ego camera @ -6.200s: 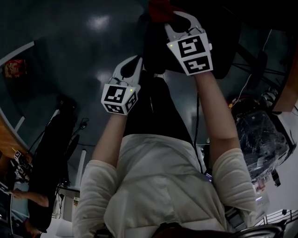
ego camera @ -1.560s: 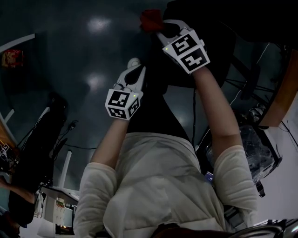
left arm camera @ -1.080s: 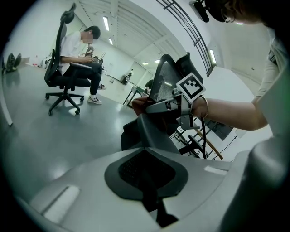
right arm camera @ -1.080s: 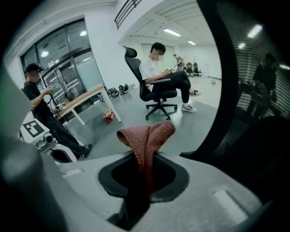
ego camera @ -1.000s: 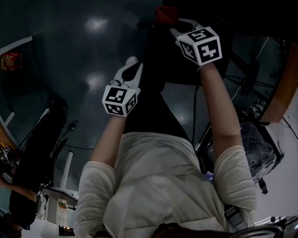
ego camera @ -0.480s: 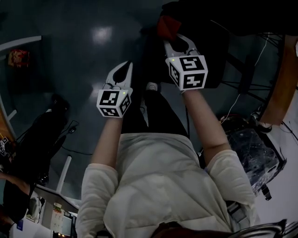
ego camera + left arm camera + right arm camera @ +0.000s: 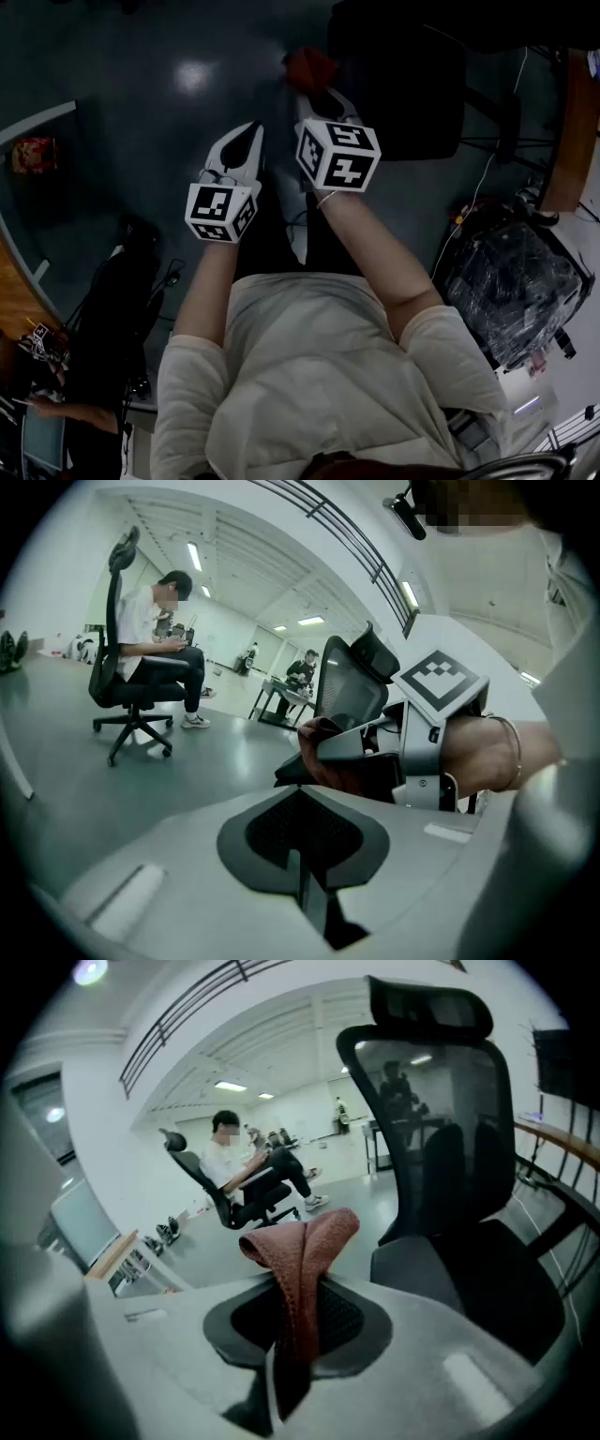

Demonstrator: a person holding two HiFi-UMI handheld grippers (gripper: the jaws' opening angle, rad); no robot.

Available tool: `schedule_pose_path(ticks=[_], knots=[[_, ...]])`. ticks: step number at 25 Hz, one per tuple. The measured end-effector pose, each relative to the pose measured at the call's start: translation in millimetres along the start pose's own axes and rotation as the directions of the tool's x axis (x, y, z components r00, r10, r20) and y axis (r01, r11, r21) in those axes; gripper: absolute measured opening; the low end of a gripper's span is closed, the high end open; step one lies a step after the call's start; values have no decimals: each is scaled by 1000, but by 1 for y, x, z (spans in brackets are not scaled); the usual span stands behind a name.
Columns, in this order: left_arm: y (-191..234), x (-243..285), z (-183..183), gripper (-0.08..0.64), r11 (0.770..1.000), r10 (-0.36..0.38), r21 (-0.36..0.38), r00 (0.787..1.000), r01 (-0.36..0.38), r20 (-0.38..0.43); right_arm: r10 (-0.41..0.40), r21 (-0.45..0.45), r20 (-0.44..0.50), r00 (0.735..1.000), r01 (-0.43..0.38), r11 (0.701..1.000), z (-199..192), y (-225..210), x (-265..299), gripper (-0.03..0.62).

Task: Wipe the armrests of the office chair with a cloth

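Both jaws closed: right gripper point(image 7: 315, 92) clamps cloth point(image 7: 300, 1241) near office chair point(image 7: 441, 1138); left gripper point(image 7: 250, 133) empty.

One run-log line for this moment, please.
left gripper: jaws shut, empty | right gripper: jaws shut on cloth | cloth: apart from office chair | wipe: no contact now

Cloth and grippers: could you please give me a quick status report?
Right gripper shut on red-brown cloth, held in the air. Left gripper shut, empty. Office chair ahead, cloth not touching it. Nothing seen in between.
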State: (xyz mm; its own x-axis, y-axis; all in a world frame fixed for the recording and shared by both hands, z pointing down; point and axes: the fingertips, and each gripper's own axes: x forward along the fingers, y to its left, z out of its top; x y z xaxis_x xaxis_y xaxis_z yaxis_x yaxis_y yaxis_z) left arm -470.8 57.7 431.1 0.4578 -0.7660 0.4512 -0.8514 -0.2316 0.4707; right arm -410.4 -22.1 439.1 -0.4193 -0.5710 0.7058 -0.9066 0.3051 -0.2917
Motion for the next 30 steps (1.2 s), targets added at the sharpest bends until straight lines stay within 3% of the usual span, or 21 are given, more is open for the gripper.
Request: schedule_pose_path(ticks=[4, 8, 15, 20, 30], knots=[[32, -5, 1, 14, 999, -39, -5, 999, 39, -18, -131, 183, 36, 991, 123, 975, 0, -13, 25, 44], [47, -8, 2, 14, 998, -70, -2, 997, 70, -22, -265, 325, 15, 964, 246, 913, -13, -40, 34, 44], [39, -18, -15, 14, 996, -85, -15, 996, 84, -30, -270, 477, 25, 962, 226, 849, -37, -50, 16, 43], [28, -26, -34, 14, 996, -70, -49, 997, 69, -30, -236, 430, 19, 972, 205, 879, -57, -40, 0, 43], [-5, -48, -65, 14, 998, -11, -68, 1000, 13, 26, -128, 239, 4, 992, 124, 963, -119, -26, -57, 43]])
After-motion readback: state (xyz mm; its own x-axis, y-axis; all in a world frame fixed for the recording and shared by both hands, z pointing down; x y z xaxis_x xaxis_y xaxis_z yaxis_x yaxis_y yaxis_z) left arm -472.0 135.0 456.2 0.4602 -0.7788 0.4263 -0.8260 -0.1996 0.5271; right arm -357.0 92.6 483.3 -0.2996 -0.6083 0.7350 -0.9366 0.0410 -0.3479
